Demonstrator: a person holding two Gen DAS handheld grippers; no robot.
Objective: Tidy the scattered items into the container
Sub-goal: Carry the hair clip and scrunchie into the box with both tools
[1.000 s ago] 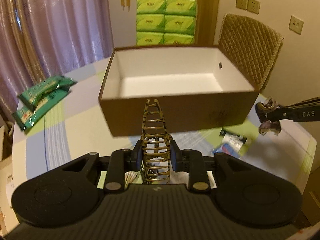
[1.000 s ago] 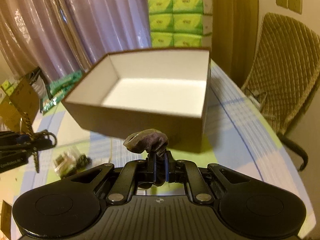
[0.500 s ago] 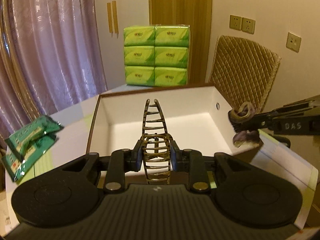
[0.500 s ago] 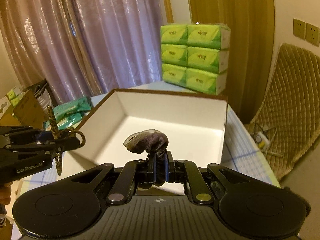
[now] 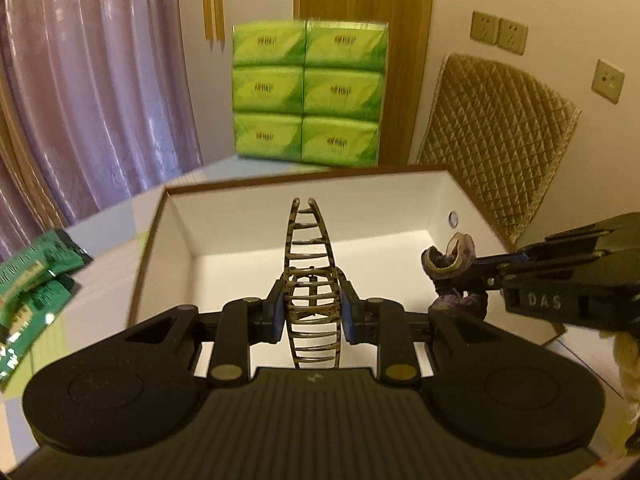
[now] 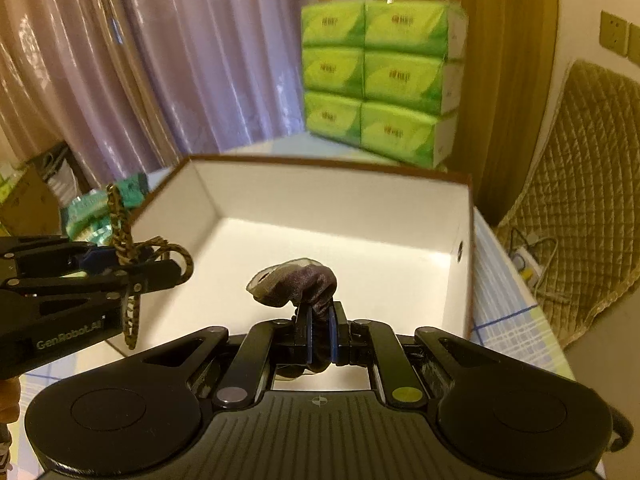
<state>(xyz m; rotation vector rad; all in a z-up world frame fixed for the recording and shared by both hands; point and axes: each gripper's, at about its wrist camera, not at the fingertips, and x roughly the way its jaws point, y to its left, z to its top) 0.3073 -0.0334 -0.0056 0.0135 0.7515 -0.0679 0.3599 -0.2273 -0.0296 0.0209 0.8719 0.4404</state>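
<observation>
The open box (image 5: 440,196) is seen on the table (image 5: 108,240). Above it, a stiff, brittle hair claw (image 5: 312,280) is clamped mid-body by the left gripper (image 5: 312,312), and a soft, light scrunchie (image 6: 296,284) by the right gripper (image 6: 319,338). The near wall of the box is hidden.

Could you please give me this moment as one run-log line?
left gripper: shut on hair claw clip | right gripper: shut on purple scrunchie | both above open box | box: nothing inside

open box (image 6: 466,216) floor bare, both loaded tongs side by side above, tissue packs (image 5: 306,92) behind
</observation>
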